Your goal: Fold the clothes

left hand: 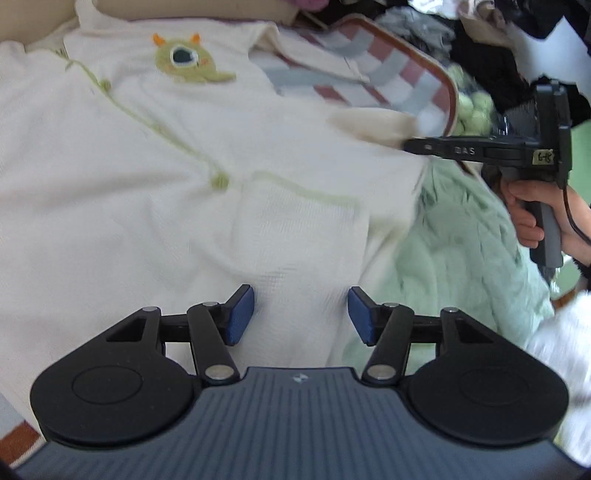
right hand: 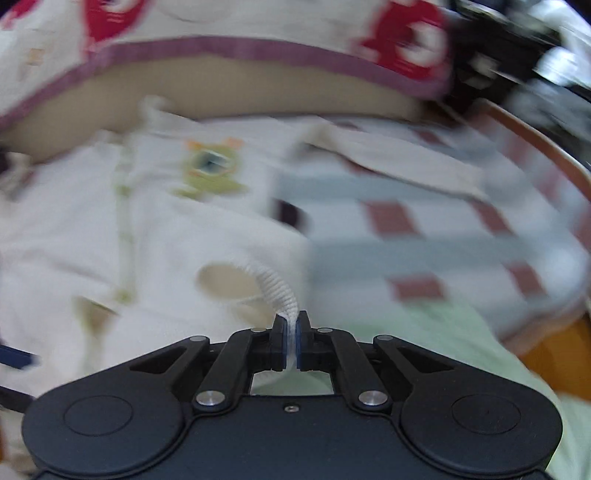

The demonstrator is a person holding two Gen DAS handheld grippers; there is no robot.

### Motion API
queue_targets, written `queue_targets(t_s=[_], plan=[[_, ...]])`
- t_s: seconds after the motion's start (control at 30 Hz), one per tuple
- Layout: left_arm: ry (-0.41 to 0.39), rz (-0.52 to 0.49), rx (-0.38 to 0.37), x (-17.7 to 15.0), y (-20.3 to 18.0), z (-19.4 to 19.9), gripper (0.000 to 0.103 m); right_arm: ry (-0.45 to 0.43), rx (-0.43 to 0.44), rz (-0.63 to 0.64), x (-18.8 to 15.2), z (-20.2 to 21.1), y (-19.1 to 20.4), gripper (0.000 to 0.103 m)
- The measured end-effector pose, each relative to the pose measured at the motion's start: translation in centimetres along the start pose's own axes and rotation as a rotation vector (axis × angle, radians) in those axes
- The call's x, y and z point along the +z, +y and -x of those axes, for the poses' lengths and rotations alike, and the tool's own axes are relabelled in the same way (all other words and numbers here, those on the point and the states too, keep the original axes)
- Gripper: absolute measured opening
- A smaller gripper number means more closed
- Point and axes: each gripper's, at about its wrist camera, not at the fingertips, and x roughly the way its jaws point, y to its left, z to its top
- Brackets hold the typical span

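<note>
A cream knitted child's cardigan with pale green trim and an embroidered one-eyed green monster patch lies spread over a quilted mat checked in white, grey and brick red with a brown border, its right edge overlapping a mint green textured knit garment. Only the right wrist view shows the cream fabric with red motifs and a purple band beyond the cardigan; only the left wrist view shows the person's bare right hand wrapped around the grey handle, holding the right gripper level. Its blue pads are pinched onto the cardigan's ribbed sleeve cuff. The left gripper hovers over the lower front, fingers spread wide, holding nothing.
</note>
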Motion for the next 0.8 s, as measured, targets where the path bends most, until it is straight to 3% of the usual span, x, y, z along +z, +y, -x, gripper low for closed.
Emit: queue_targets(t_s=[0.1, 0.17, 0.23, 0.3, 0.4, 0.43, 0.47, 0.57, 0.63, 0.67, 0.7, 0.8], plan=[[0.016, -0.038, 0.027, 0.1, -0.8, -0.1, 0.057, 0.093, -0.003, -0.113, -2.1, -2.0, -2.0, 0.005], [0.027, -0.092, 0.047, 0.5, -1.8, 0.0, 0.058, 0.100, 0.002, -0.135, -2.4, -2.5, -2.2, 0.008], [0.005, -0.148, 0.054, 0.9, -3.0, 0.2, 0.059, 0.101, 0.008, -0.159, -2.4, -2.7, -2.5, 0.020], [-0.026, -0.184, 0.053, 1.1, -4.1, 0.1, 0.059, 0.088, 0.013, -0.194, -2.5, -2.4, -3.2, 0.048], [-0.030, -0.186, 0.085, 1.2, -4.7, -1.6, 0.055, 0.028, 0.014, -0.148, -3.0, -1.5, -3.1, 0.051], [-0.037, -0.170, 0.092, 1.2, -4.6, -2.1, 0.036, 0.005, 0.025, -0.110, -3.0, -1.5, -2.8, 0.052], [-0.042, -0.144, 0.089, 1.1, -4.3, -2.5, 0.006, -0.019, 0.040, -0.065, -2.9, -1.5, -2.4, 0.052], [-0.074, -0.020, 0.021, 1.3, -3.0, -2.5, 0.004, -0.093, 0.085, 0.072, -2.6, -1.8, -1.1, 0.056], [-0.116, -0.011, -0.039, 1.5, -3.1, -1.6, 0.004, -0.141, 0.115, 0.164, -2.4, -1.9, -0.2, 0.054], [-0.123, -0.019, -0.063, 1.6, -3.3, -1.2, 0.004, -0.159, 0.136, 0.188, -2.1, -1.8, 0.0, 0.023], [-0.112, -0.039, -0.063, 1.8, -3.8, -1.0, 0.004, -0.173, 0.160, 0.203, -1.7, -1.7, 0.2, 0.002], [-0.064, -0.129, -0.043, 1.9, -5.8, -0.6, 0.004, -0.290, 0.131, 0.173, -1.8, 2.1, -0.7, 0.002]])
